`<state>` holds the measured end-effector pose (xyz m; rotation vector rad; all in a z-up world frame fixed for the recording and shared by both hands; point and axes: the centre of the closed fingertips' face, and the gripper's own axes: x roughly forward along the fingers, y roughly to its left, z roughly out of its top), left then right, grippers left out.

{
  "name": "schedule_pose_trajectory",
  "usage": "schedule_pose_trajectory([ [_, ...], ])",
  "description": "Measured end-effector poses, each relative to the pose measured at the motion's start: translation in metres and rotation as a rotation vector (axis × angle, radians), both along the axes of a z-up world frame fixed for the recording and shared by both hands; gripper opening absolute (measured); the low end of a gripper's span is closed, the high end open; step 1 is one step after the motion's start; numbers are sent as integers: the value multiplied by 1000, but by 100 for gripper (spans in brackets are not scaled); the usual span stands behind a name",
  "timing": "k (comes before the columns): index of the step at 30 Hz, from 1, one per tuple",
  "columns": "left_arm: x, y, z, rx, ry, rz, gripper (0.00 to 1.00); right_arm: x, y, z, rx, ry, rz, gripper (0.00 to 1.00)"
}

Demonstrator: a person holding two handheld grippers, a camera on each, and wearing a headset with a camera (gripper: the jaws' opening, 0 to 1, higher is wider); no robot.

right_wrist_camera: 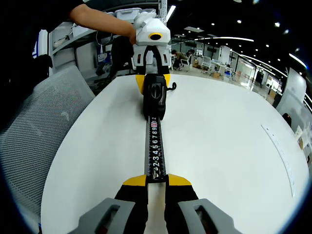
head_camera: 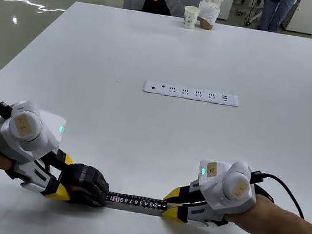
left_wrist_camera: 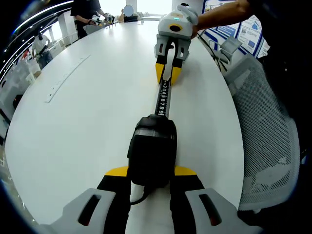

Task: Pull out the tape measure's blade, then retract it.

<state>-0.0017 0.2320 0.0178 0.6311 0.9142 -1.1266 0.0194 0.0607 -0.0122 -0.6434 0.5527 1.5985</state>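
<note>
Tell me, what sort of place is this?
Probably an open-plan office or lab: a big white table with a power strip and paper cup, a mesh office chair beside it, and further desks under ceiling spotlights beyond.

Left claw [head_camera: 65, 177] clamped on a load, jaws part spread. Right claw [head_camera: 170, 204] pinched nearly closed. Both low, level, facing each other.

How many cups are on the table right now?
2. A paper cup stands at the far edge of the table, and a clear plastic cup with a straw stands just to its right. More could sit outside the head view.
</note>
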Motion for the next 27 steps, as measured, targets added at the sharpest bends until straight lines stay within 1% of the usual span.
schedule_pose_trajectory([
  [13, 1, 0, -1, 7, 2, -1, 24, 2, -20, 2, -15, 3, -19, 8],
  [21, 2, 0, -1, 9, 6, 2, 24, 6, -39, 1, -29, 0, -39, 8],
  [27, 2, -1, -1, 11, 7, 2, 24, 7, -48, 1, -40, -5, -47, 8],
])
